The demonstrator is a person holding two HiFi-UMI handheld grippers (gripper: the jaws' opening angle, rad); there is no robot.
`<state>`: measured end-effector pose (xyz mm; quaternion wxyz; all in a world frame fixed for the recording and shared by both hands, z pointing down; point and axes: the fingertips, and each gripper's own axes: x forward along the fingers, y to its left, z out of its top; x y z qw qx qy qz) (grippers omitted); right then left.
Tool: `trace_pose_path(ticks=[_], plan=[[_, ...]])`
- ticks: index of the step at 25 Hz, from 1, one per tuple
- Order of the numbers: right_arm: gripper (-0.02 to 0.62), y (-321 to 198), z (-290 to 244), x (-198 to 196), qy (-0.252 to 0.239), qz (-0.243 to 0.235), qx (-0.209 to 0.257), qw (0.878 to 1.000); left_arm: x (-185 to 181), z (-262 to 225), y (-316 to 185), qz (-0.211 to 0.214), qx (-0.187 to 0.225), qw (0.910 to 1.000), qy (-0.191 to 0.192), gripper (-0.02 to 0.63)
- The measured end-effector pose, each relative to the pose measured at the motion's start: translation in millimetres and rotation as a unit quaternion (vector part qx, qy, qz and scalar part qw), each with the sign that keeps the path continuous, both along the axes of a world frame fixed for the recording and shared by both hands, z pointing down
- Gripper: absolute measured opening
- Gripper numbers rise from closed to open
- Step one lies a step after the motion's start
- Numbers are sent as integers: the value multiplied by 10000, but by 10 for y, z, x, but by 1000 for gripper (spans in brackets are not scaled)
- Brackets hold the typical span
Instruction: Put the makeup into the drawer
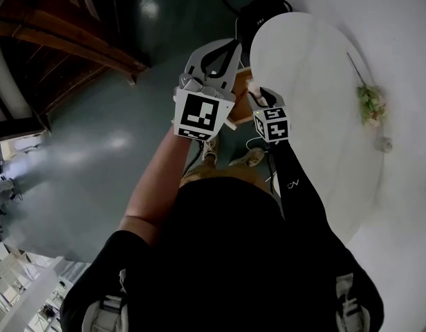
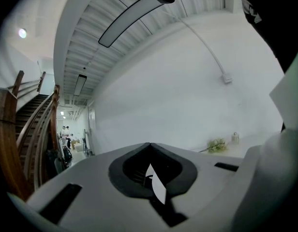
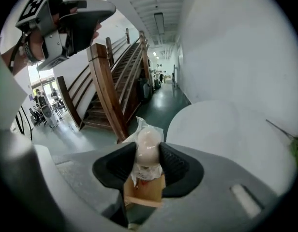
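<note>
The makeup [image 3: 148,144], a pale sponge in crinkly wrap, is gripped between the jaws of the right gripper [image 3: 148,159], near the counter [image 3: 221,129]. It is judged light, squashy and slippery, best pinched mid-body. The left gripper [image 2: 150,173] is clenched on nothing.

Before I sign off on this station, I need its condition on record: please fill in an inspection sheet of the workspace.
Surface: white oval table.
Job's things: pale pink rounded makeup piece in clear plastic wrap, held over a small light wooden box; cannot tell whether that is the drawer.
Clutter: small green flower sprig and small pale jar at the table's wall-side edge.
Grippers: left tool shut, empty; right tool shut on the makeup piece.
Cables: thin white cable across the white wall.
Surroundings: dark green floor, brown wooden staircase.
</note>
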<state>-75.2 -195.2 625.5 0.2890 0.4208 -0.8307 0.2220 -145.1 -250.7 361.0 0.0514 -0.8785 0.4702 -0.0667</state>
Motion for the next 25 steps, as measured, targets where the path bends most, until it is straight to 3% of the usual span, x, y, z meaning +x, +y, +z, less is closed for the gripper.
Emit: trace_pose_path(ticks=[4, 9, 18, 21, 25], plan=[[144, 74, 113, -41, -35, -56, -206, 9998, -80, 13, -21, -32, -10, 10000, 5, 7], [209, 77, 13, -167, 72, -394, -64, 9992, -142, 11, -63, -20, -42, 10000, 39, 7], [209, 56, -34, -8, 57, -165, 115, 9998, -95, 55, -54, 17, -62, 10000, 32, 7], [209, -17, -232, -14, 23, -52, 487, 9988, -116, 38, -51, 45, -62, 10000, 13, 7], [209, -145, -755, -19, -68, 109, 1424, 9897, -118, 21, -33, 98, -31, 9999, -23, 6]])
